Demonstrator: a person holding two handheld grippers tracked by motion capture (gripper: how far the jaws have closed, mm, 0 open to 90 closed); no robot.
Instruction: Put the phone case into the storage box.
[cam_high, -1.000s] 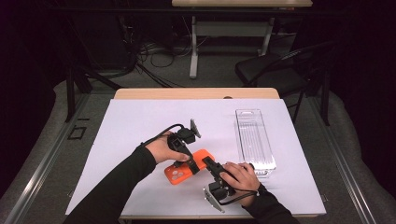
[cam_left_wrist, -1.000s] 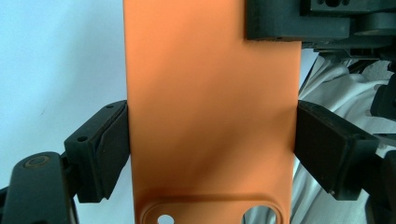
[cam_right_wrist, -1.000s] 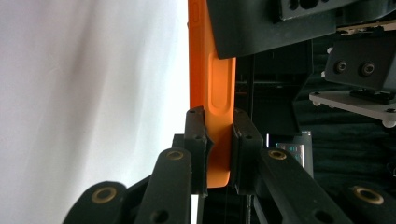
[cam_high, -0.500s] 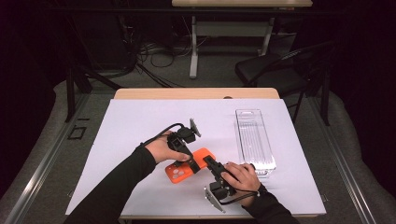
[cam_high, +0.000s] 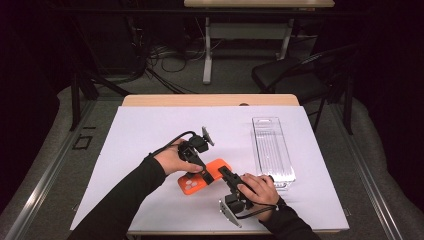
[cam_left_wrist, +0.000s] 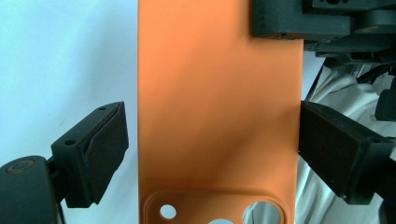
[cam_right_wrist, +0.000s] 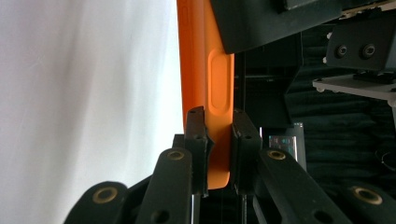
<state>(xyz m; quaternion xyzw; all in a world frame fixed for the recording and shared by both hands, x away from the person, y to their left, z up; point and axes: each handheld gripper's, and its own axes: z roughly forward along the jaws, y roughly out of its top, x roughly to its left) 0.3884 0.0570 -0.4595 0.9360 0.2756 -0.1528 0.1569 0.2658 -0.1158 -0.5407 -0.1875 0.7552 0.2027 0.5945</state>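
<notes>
The right gripper (cam_right_wrist: 218, 149) is clamping one end of the flat orange silicone phone case (cam_high: 205, 175) above the white counter (cam_high: 150, 130), while the left gripper (cam_left_wrist: 210, 149) is straddling its long sides, fingers (cam_left_wrist: 100, 149) just opening, not pressing.

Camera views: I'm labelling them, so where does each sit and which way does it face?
High view: above the person's side, looking forward and down at the table; both forearms show.
Left gripper view: on the left gripper, along its jaws, which have just been opening beside the case.
Right gripper view: on the right gripper, clamping the case's edge.
All share the case.
</notes>
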